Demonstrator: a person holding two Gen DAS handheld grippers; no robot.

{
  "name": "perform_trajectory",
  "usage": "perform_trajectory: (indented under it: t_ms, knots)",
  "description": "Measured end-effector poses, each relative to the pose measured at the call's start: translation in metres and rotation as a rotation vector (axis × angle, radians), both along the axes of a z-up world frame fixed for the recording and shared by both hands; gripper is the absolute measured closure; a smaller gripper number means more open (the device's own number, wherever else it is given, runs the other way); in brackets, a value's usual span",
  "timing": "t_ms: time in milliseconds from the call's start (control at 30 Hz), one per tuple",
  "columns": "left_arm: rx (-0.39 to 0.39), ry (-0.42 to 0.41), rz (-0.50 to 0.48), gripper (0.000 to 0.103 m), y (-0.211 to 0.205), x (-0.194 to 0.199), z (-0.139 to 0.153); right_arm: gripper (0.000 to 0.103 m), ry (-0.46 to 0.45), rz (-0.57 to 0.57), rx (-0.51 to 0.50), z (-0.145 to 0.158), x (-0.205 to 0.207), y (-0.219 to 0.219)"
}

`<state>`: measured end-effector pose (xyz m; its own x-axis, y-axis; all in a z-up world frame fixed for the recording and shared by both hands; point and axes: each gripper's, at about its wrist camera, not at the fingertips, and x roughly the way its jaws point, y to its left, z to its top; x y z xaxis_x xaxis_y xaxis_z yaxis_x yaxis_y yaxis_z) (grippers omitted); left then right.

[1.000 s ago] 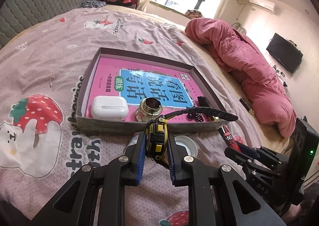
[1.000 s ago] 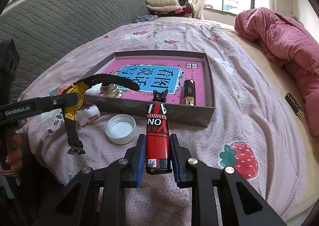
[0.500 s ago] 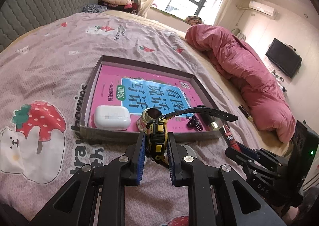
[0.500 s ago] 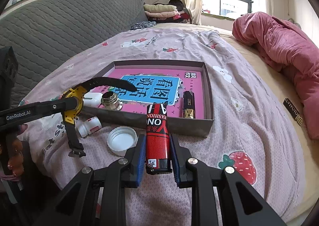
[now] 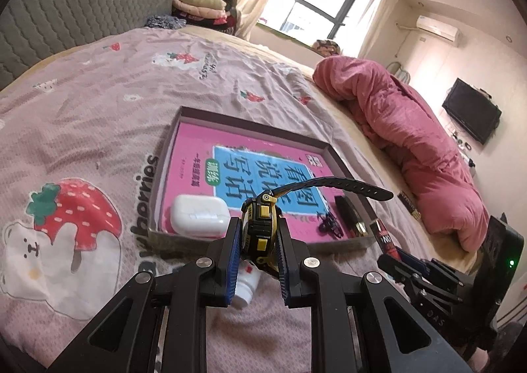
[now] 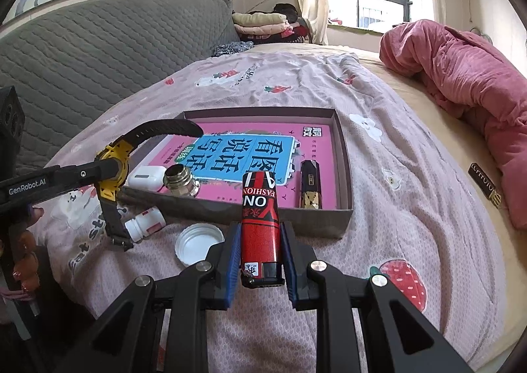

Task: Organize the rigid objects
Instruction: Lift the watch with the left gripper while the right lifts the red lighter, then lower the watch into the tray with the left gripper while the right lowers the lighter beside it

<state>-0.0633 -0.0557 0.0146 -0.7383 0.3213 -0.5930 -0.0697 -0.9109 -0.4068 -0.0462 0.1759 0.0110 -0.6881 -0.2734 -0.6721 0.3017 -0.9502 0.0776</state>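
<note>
My left gripper (image 5: 258, 231) is shut on a yellow-and-black wristwatch (image 5: 260, 225), whose black strap (image 5: 329, 183) arcs over the box. The right wrist view shows that watch (image 6: 113, 159) hanging at the left, short of the box's near wall. My right gripper (image 6: 258, 241) is shut on a red lighter (image 6: 260, 228) in front of the grey cardboard box (image 6: 313, 225). In the box a pink book (image 6: 250, 155) carries a white earbuds case (image 5: 199, 216), a metal bottle neck (image 6: 181, 180), a small black figurine (image 5: 329, 225) and a black-and-gold lighter (image 6: 309, 183).
A white pill bottle (image 6: 146, 223) and a white cap (image 6: 197, 243) lie on the strawberry bedsheet before the box. A pink quilt (image 6: 461, 76) is heaped along the right, with a small black tag (image 6: 485, 187) beside it. A grey headboard (image 6: 98, 43) runs behind.
The left gripper has tipped up a little, so the box sits lower in its view and the watch now hides the metal bottle neck. Both grips are unchanged.
</note>
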Motion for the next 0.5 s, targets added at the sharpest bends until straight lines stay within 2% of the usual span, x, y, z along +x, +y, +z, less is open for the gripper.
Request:
perform_trajectory:
  t_ms: [500]
  knots:
    - [0.015, -0.004, 0.08, 0.083, -0.022, -0.028, -0.016, 0.079, 0.017, -0.018, -0.006, -0.002, -0.016, -0.004]
